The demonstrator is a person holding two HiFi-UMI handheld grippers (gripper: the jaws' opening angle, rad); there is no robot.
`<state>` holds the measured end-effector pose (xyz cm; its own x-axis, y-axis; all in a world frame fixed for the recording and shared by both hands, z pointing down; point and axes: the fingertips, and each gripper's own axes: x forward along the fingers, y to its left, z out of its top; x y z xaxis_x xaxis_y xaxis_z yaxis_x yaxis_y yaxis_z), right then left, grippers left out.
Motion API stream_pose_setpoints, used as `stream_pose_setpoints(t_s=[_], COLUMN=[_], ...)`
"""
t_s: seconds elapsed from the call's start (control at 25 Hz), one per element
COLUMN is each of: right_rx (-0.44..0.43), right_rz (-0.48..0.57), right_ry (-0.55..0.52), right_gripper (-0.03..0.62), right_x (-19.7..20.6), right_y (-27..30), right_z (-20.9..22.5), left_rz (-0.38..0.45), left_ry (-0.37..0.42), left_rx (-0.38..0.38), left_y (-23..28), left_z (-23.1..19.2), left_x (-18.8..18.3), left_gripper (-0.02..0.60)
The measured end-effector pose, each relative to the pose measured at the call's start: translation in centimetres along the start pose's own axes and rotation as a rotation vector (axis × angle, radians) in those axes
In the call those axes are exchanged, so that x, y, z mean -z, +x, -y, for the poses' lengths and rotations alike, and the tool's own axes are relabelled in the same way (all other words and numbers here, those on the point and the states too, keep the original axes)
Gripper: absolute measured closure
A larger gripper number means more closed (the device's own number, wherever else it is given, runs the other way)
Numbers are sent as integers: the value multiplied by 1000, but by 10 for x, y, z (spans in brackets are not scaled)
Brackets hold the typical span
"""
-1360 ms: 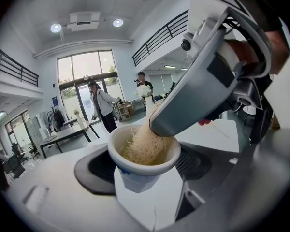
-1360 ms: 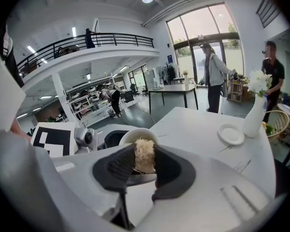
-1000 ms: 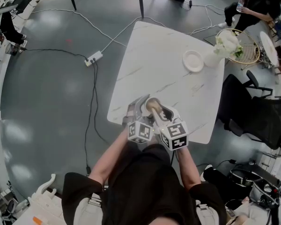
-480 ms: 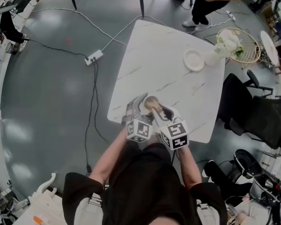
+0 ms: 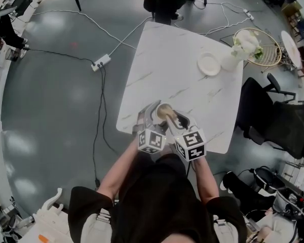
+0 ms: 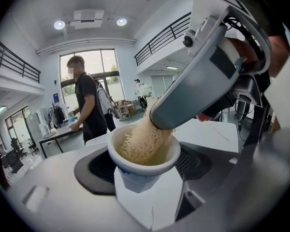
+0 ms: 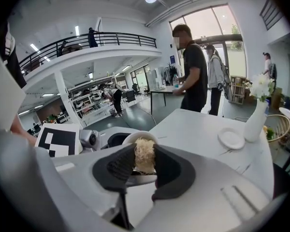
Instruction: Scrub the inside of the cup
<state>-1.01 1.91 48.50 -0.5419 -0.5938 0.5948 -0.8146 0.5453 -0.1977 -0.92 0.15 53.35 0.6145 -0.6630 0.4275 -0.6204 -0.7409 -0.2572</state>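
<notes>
White marble table [image 5: 182, 70], open lab hall behind it, someone standing at the far end. Plate [image 5: 209, 65] and vase [image 5: 232, 59] are well apart from the work.

The cup [image 6: 135, 172] is at the near edge of the table. My left gripper [image 6: 143, 167] has its jaws spread wide and clamped on the cup's sides. Can't tell if the base rests on the table.

My right gripper [image 7: 144, 164] is pinched narrow on the scrubber [image 6: 145, 141]. The fibre wad is pushed down into the cup and fills most of the mouth.

Risks as I see them:
- A hard side push could lever the cup out of the wide grip, and this close to the edge it would go off the table.
- The wad is soft, so if it drags on the wall it could pull out of the pinch and stay in the cup.
- My right jaw tips are close to the rim and could knock it.
</notes>
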Motion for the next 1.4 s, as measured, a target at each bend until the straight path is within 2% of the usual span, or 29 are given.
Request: stream_pose_setpoints(t_s=[0.68, 1.4], right_rx=[-57, -10], right_rz=[-20, -22], right_ry=[-17, 8], right_gripper=[487, 487], right_x=[2, 4], right_y=[5, 4], right_z=[-20, 4], left_rz=[-12, -6], left_ry=[-2, -2], left_rx=[-15, 13], left_y=[0, 3], left_z=[-13, -2], left_x=[5, 5], left_gripper=[219, 221])
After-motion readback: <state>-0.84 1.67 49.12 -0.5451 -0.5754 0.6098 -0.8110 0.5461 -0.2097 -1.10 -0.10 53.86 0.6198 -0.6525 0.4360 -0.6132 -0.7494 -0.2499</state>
